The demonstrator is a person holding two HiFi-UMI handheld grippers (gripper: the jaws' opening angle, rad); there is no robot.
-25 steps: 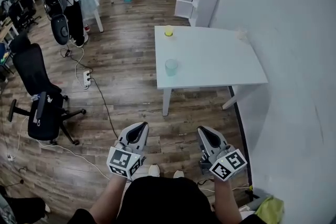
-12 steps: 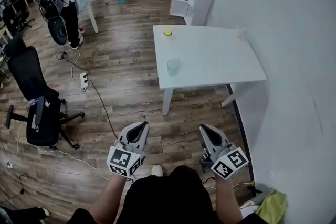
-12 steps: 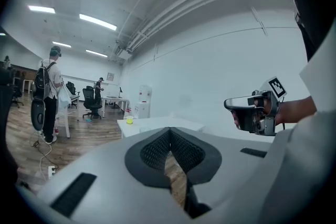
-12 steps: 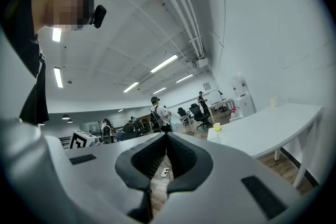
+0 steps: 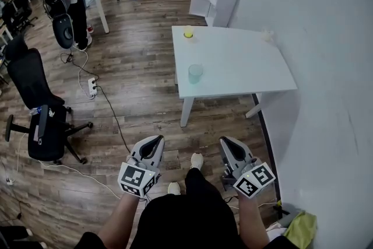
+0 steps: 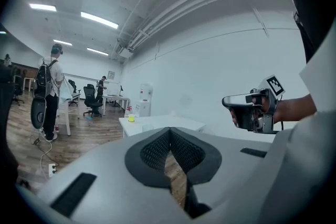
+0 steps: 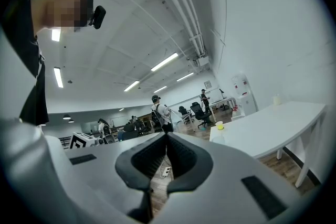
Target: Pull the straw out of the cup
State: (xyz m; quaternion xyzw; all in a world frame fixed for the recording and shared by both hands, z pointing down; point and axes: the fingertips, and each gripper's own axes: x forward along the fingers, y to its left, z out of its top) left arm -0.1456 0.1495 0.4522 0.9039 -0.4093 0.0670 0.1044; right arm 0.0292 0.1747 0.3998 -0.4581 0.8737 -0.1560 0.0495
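Standing well back from the white table (image 5: 247,70), we are holding the left gripper (image 5: 152,147) and the right gripper (image 5: 231,150) low at our waist, both with their ribbed dark jaws pressed together on nothing. The pale-green translucent cup (image 5: 195,73) is sitting near the table's left edge, well apart from us; its straw is too small to make out. We are judging that the approach comes first: walking up, steadying the smooth, light cup with one gripper, then pinching the thin straw and lifting straight up.
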